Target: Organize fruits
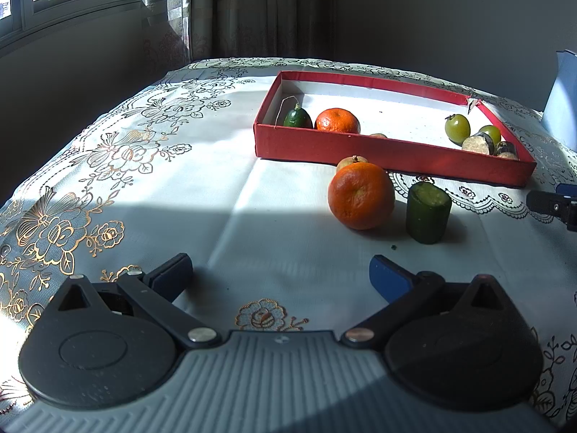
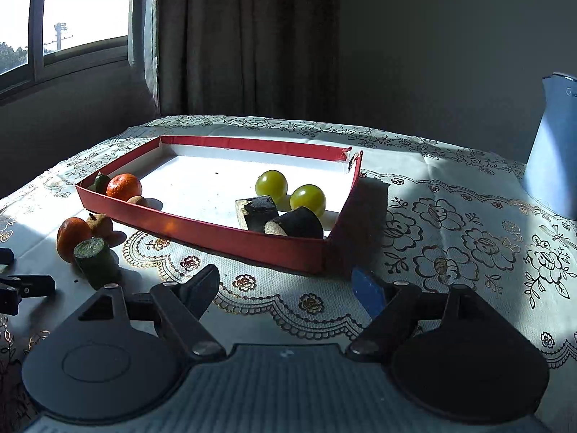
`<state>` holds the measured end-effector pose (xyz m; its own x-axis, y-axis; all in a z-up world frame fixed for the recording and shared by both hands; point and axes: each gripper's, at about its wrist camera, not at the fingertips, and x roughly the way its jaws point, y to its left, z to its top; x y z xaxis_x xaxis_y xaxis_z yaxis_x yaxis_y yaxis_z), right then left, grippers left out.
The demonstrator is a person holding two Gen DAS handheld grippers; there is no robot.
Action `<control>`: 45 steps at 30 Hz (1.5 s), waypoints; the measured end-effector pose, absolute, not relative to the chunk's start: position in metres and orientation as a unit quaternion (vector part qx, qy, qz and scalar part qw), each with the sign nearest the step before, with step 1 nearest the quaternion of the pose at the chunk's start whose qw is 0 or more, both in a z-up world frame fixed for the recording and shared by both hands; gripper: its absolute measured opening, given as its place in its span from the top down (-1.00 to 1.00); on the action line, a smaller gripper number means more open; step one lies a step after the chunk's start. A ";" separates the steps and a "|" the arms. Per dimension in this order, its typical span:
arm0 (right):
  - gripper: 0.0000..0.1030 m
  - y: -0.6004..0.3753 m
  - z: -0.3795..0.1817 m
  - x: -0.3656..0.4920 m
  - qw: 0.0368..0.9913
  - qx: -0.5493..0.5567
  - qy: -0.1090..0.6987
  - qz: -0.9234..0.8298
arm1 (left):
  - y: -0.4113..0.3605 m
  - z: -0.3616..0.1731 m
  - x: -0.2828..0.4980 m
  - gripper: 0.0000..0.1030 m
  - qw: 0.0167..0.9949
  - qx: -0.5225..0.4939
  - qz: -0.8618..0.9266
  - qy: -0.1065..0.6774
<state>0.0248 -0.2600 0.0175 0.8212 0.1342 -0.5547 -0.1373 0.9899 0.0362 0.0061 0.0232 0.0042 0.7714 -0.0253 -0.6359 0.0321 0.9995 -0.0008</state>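
Note:
A red tray [image 1: 378, 149] [image 2: 230, 240] lies on the table. In it are an orange [image 1: 337, 120] [image 2: 123, 187], a small dark green fruit [image 1: 297, 117] [image 2: 101, 181], two green round fruits [image 1: 457, 128] [image 2: 271, 184] and dark cut pieces [image 1: 478, 143] [image 2: 295, 223]. On the cloth in front of the tray stand a second orange [image 1: 360, 195] [image 2: 72, 238], a brown fruit [image 1: 351, 162] [image 2: 100, 224] behind it, and a green cucumber stub [image 1: 427, 212] [image 2: 95, 260]. My left gripper [image 1: 281, 274] is open and empty, near of the orange. My right gripper [image 2: 286, 287] is open and empty before the tray's near wall.
A floral tablecloth [image 1: 119, 166] covers the table. A pale blue jug [image 2: 551, 151] [image 1: 560, 97] stands at the right. Curtains and a window are behind the table. The right gripper's tip [image 1: 551, 204] shows at the left view's right edge.

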 end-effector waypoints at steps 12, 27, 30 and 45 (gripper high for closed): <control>-0.67 -0.279 0.014 0.032 0.947 0.062 0.307 0.076 | 0.009 0.021 -0.027 -0.93 0.970 0.026 -0.069 0.231; -0.67 -0.282 0.014 0.033 0.944 0.076 0.311 0.084 | -0.021 0.017 0.002 0.30 0.956 0.078 -0.108 0.261; -0.67 -0.283 0.013 0.034 0.943 0.080 0.313 0.084 | -0.022 0.017 0.010 0.23 0.956 0.085 -0.099 0.264; -0.67 -0.286 0.011 0.037 0.939 0.093 0.319 0.087 | -0.018 0.011 0.027 0.20 0.955 0.069 -0.100 0.271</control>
